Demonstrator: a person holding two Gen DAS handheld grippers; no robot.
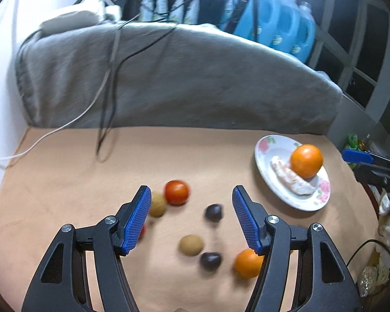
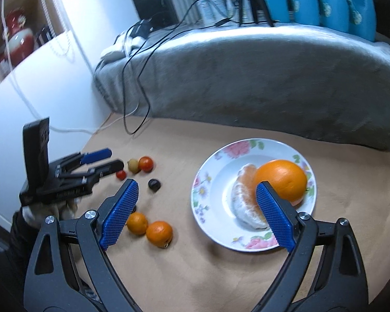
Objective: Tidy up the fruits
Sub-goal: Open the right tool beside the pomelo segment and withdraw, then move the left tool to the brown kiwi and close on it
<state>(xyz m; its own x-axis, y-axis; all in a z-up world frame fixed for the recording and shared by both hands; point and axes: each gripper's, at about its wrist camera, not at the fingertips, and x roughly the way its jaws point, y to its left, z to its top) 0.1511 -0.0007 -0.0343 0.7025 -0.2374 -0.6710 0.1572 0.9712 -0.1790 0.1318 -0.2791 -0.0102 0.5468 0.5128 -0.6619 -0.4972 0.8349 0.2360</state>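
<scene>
We find both grippers empty and tilted downward, the left gripper (image 1: 192,208) open above loose fruit mid-table, the right gripper (image 2: 195,208) wide open before the plate (image 2: 213,182) holding an orange (image 2: 283,182) near the table's right edge.

Ahead of your left gripper (image 1: 192,218), small fruits (image 1: 191,245) scattered across the table (image 1: 65,182), open cloth at ten o'clock, plate (image 1: 266,171) at two o'clock, dangling cables (image 1: 109,119) and grey blanket (image 1: 182,78) blocking twelve o'clock.
</scene>
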